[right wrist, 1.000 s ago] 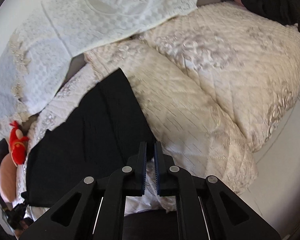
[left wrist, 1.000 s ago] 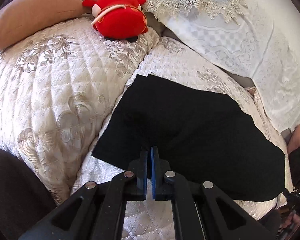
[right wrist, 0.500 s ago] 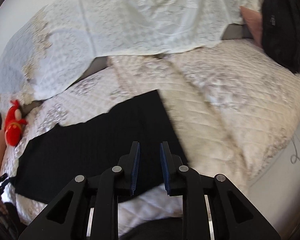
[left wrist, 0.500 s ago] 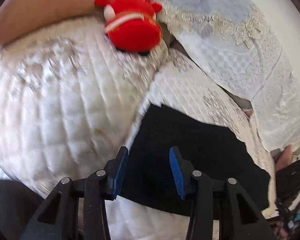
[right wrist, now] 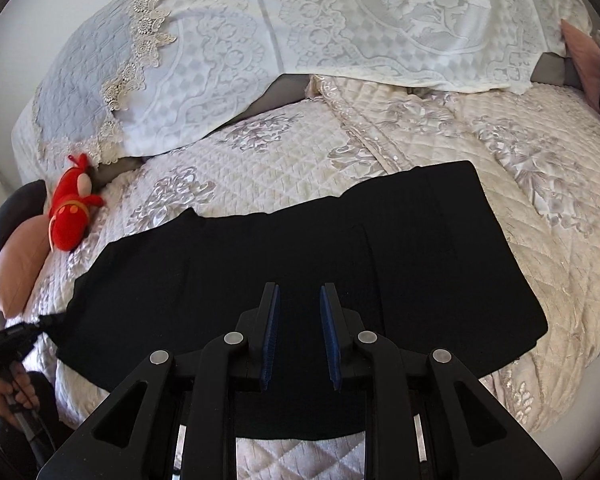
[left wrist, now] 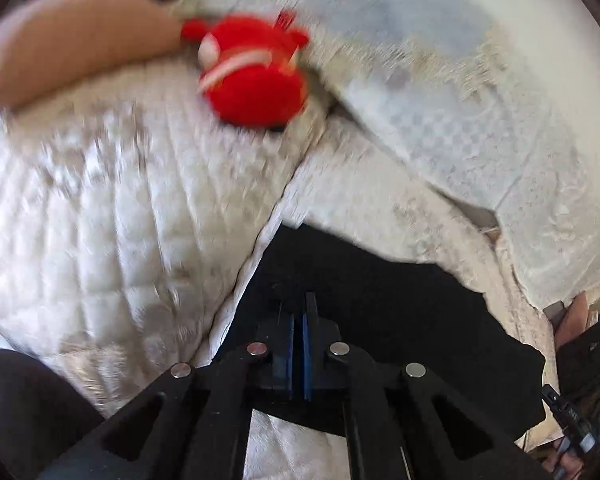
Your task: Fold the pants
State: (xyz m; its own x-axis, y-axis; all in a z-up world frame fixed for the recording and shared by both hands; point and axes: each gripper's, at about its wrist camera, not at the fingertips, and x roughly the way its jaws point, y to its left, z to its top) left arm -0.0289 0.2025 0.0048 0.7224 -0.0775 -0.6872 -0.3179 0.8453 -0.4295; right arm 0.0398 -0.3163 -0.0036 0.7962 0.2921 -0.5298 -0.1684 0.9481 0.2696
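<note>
Black pants point(right wrist: 340, 240) lie flat across the quilted bed point(right wrist: 540, 208), reaching from the left edge to the right. In the left wrist view my left gripper point(left wrist: 298, 304) is shut over the near edge of the pants point(left wrist: 400, 312). That view is blurred. The right wrist view shows the left gripper point(right wrist: 40, 324) at the far left, pinching the pants' left corner, which is drawn to a point. My right gripper point(right wrist: 298, 292) hangs over the middle of the pants near their front edge. Its jaws stand partly open with nothing between them.
A red plush toy point(right wrist: 70, 208) and a pink pillow point(right wrist: 16, 264) lie at the bed's left end. A white lace cover point(right wrist: 340, 20) drapes the pillows at the back. A dark bag point(left wrist: 588, 356) sits beyond the pants' far end. A hand point(right wrist: 8, 392) holds the left gripper.
My left gripper opened wide, then shut again on the pants' edge and rose a little. My right gripper parted its jaws, rolled level and swung from the pants' right end to their middle.
</note>
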